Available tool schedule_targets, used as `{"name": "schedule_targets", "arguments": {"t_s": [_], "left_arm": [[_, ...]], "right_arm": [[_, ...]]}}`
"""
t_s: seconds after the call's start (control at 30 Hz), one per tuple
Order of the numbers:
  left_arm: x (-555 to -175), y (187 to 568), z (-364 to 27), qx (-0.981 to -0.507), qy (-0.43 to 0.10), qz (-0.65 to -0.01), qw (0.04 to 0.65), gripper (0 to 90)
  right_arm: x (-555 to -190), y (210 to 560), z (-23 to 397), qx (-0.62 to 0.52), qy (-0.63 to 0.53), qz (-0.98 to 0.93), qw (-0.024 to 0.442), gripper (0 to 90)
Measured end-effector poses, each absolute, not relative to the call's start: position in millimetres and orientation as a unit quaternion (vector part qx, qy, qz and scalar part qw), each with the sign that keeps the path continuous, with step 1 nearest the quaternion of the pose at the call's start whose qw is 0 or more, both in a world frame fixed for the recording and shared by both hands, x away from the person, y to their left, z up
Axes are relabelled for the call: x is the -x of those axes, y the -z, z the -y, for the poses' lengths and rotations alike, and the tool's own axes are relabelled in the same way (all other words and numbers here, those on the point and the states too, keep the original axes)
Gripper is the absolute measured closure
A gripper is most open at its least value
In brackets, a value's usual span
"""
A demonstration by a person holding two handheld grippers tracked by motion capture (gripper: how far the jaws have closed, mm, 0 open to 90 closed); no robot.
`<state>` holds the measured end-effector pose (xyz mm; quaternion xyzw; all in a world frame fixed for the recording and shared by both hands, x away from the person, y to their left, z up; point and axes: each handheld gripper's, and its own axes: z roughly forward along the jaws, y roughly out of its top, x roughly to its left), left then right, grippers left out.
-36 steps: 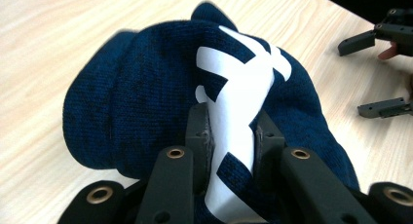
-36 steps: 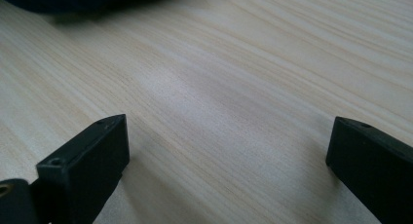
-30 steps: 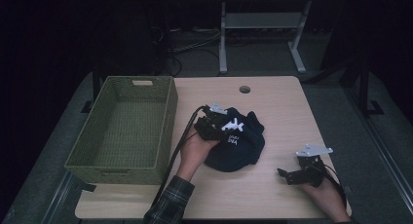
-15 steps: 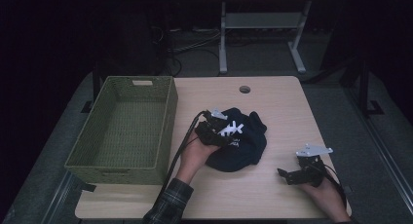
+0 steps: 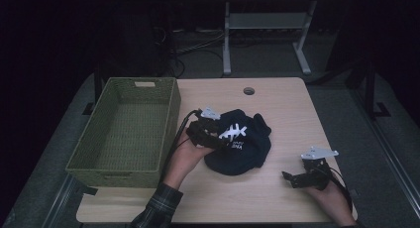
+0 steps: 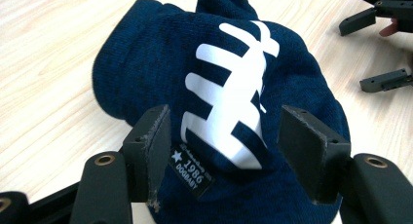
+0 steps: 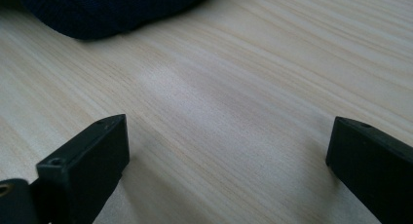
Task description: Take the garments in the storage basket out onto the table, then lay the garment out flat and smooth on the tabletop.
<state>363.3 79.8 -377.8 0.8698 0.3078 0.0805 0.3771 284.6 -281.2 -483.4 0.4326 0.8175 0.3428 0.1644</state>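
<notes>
A dark navy knit garment (image 5: 245,143) with a white print lies bunched in the middle of the wooden table (image 5: 277,109). My left gripper (image 5: 219,142) is at its left edge, and its jaws have just been opening. In the left gripper view the left gripper (image 6: 229,151) stands open astride the garment (image 6: 146,73) near a small black label, and the pads do not press on the cloth. My right gripper (image 5: 293,179) rests open on the table at the front right, apart from the garment. The right gripper view shows the right gripper (image 7: 229,160) over bare wood, with the garment (image 7: 97,9) farther off.
A green woven basket (image 5: 171,119) with nothing in it stands on the left part of the table, close to my left hand. A round cable hole (image 5: 248,91) is near the far edge. Beyond the table are a metal stand and cables on a dark floor.
My left gripper has drawn back to the left off the top of the garment, and its jaws have opened. The garment stays on the table. The right gripper has not moved.
</notes>
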Motion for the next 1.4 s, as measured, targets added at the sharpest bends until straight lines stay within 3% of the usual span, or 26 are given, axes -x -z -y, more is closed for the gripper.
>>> {"name": "schedule_targets", "arguments": {"t_s": [0.67,0.97,1.0,1.13,1.2,1.4], "left_arm": [[-353,377,-105,-0.866,-0.088,-0.315,0.379,37.1],[-353,375,-102,-0.865,-0.088,-0.313,0.383,39.4],[-353,374,-101,-0.865,-0.088,-0.31,0.384,43.9],[-355,369,-97,-0.863,-0.092,-0.306,0.391,47.4],[-357,365,-93,-0.865,-0.095,-0.299,0.392,47.9],[-365,352,-71,-0.868,-0.1,-0.279,0.4,46.9]], "right_arm": [[-286,481,279,-0.438,-0.332,-0.82,0.159,1.8],[-289,472,279,-0.439,-0.335,-0.818,0.163,9.2],[-290,469,279,-0.442,-0.34,-0.813,0.167,13.9],[-296,463,279,-0.447,-0.345,-0.808,0.167,15.4],[-303,457,279,-0.447,-0.353,-0.804,0.169,21.4],[-314,449,277,-0.448,-0.364,-0.799,0.17,24.3]]}}
